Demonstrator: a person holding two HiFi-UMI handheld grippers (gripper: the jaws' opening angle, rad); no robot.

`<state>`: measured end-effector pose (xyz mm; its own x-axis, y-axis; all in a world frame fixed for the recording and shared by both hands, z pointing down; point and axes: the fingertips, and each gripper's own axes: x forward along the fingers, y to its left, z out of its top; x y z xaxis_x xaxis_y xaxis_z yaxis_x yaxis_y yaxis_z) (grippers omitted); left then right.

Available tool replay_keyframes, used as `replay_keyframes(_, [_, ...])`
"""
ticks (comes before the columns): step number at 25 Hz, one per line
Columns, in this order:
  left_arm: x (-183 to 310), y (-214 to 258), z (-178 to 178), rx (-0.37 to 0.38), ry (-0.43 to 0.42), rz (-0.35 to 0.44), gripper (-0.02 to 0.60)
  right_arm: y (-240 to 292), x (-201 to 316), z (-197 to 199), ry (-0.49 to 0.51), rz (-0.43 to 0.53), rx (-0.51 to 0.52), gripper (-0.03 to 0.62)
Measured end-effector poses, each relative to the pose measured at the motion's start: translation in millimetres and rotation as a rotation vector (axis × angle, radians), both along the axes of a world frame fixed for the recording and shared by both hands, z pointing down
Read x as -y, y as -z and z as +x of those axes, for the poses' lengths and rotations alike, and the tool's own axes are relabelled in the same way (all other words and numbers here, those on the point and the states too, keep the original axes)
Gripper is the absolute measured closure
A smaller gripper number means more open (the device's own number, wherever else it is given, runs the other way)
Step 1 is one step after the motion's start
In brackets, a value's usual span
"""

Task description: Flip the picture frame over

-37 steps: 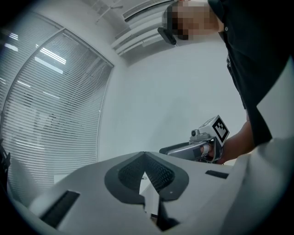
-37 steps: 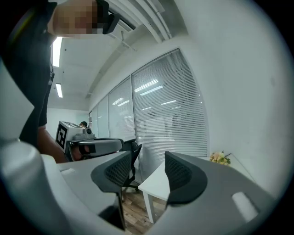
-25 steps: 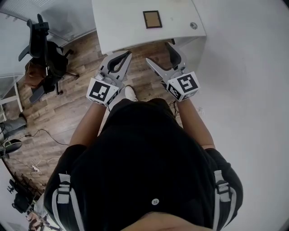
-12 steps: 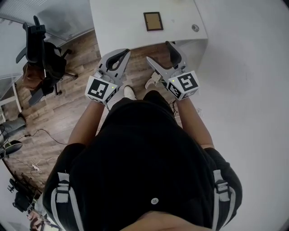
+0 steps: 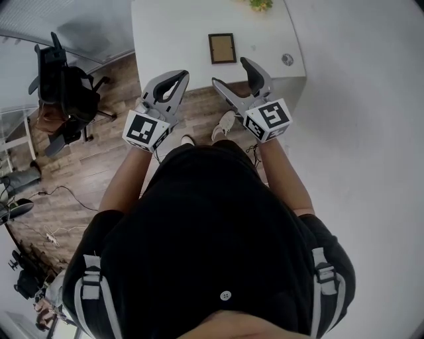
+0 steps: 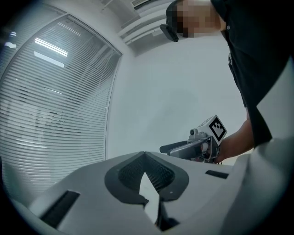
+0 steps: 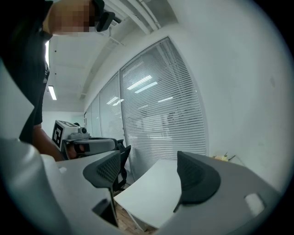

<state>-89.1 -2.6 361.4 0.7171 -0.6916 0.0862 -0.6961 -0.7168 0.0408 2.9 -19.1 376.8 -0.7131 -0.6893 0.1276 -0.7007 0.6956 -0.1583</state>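
- Left tool [image 5: 183,75]: I read its jaws as closed tip to tip with nothing between them. A bare forearm holds it out ahead of the body, pointing toward the near edge of the desk [image 5: 172,33].
- Right tool [image 5: 229,71]: its jaws stand wide apart and empty. In the right gripper view I see only the white desk top through the gap. It is held level with the left tool, the two side by side and apart, both angled toward the desk.
- Frame [image 5: 222,48]: one, lying flat on the desk just beyond the right tool's tips. It has a dark border round a tan panel, and neither tool touches it.
- Count: two tools, one frame and one desk. There is one black chair [image 5: 63,76] on the wood floor to the left, and one small plant [image 5: 260,4] at the desk's far edge. One round fitting [image 5: 287,59] sits near the desk's right corner, and two shoes [image 5: 225,122] show below the tools.
- Markings: the left cube [image 5: 146,130] and right cube [image 5: 268,120] each carry black-and-white square patterns. These are the only print I can make out.
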Motion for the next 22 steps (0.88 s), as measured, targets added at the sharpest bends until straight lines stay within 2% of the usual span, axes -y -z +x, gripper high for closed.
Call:
replay_keyframes(13, [87.1, 3.8, 79.4, 0.035, 0.080, -0.010, 0.577, -21.5, 91.8, 76.3, 0.074, -0.063, 0.010, 0.210])
replay_keyframes(19, [106.5, -11.8, 84.8, 0.062, 0.112, -0.033, 0.577, -52.6, 118.6, 82.6, 0.083, -0.127, 0.001, 0.210])
replay_keyframes(22, [117.1, -18.5, 80.2, 0.060, 0.098, -0.042, 0.577, -68.5, 132.5, 76.3, 0.061, -0.164, -0.008, 0.210])
